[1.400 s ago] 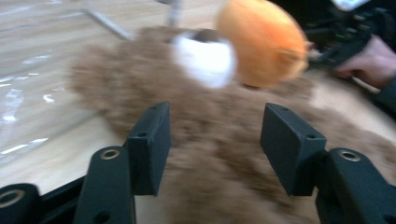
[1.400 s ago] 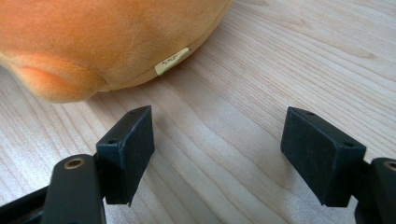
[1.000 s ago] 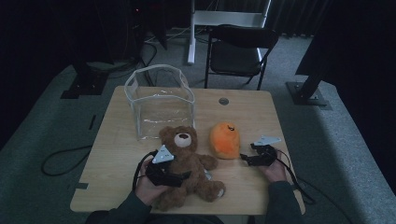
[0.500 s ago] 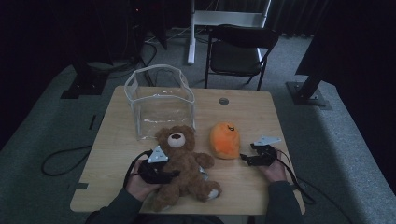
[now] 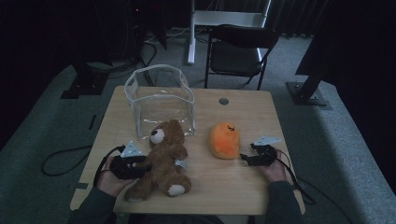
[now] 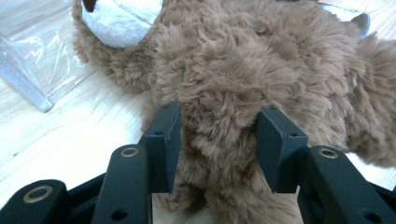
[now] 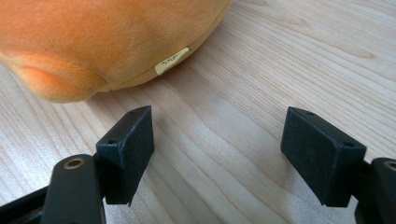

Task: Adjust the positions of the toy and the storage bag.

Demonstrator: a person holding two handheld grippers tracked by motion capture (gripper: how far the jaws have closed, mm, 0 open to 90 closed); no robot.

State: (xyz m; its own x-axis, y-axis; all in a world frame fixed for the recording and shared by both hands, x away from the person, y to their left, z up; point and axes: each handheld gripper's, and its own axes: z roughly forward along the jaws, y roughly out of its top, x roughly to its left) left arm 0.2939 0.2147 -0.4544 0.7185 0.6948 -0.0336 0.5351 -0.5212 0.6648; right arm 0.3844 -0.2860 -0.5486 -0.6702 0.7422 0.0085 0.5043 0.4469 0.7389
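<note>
Left side of the high view: I am holding the left gripper (image 5: 140, 164) against the brown teddy bear (image 5: 163, 156), which is lying on its back on the wooden table (image 5: 261, 116). In the left gripper view its jaws have just been closing, and they are now pinching a thick fold of the bear's fur (image 6: 219, 116) between the two pads, the plush bulging out between them. I am judging the grasp as made and the lift as not yet begun, since the bear is resting flat on the wood. The bear's long axis is running from its head, which is pointing away from me toward the clear plastic bin (image 5: 161, 98), down to its feet, which are pointing toward the near edge and slightly rightward. The head is lying just beside the bin's front wall; the bin itself is standing empty, so I am taking the placing of the toys as what remains.

Centre: the orange plush toy (image 5: 225, 140) is sitting apart from the bear, untouched.

Right side: I am resting the right gripper (image 5: 247, 157) on the table near the orange toy. In the right gripper view its jaws are standing spread with bare wood between them, the toy (image 7: 93, 42) lying just beyond the tips.
</note>
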